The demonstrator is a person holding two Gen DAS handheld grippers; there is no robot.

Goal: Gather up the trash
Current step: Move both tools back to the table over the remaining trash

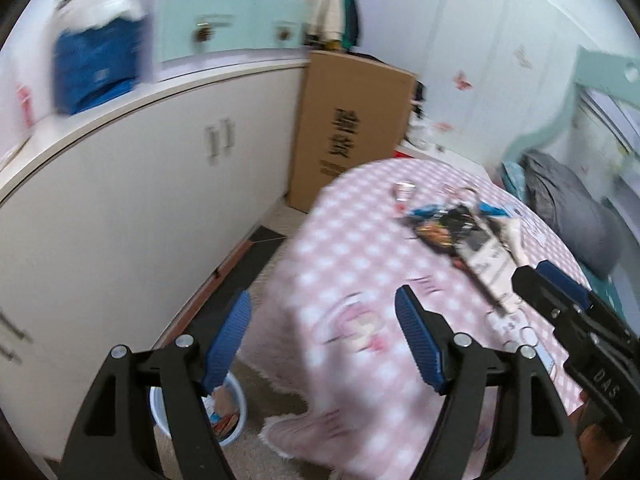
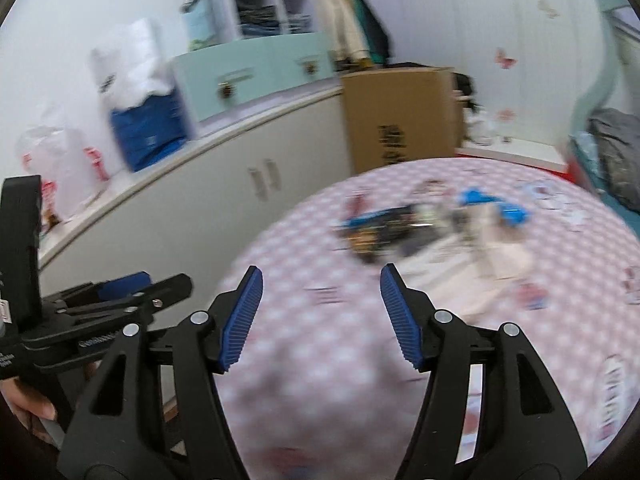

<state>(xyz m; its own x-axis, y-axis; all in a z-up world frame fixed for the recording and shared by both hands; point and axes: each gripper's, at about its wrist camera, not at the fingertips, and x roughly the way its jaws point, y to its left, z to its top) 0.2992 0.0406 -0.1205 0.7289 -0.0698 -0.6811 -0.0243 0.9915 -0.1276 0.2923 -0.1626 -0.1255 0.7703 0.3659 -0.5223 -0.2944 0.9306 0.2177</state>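
A heap of trash (image 1: 452, 230), dark and blue wrappers and paper scraps, lies on the pink checked bed cover (image 1: 352, 264); the right wrist view shows the same trash (image 2: 404, 228) blurred. My left gripper (image 1: 324, 316) is open and empty above the bed's near edge. A pale blue bin (image 1: 224, 416) with wrappers inside stands on the floor below its left finger. My right gripper (image 2: 320, 296) is open and empty over the cover, short of the heap. From the left wrist view, the right gripper (image 1: 548, 280) comes in at the right edge.
White cabinets (image 1: 132, 216) run along the left. A tall cardboard box (image 1: 352, 128) stands at the bed's far corner. Blue and white bags (image 2: 144, 120) sit on the cabinet top. A grey bundle (image 1: 568, 212) lies at the bed's right. A hand (image 2: 28, 404) holds the left gripper.
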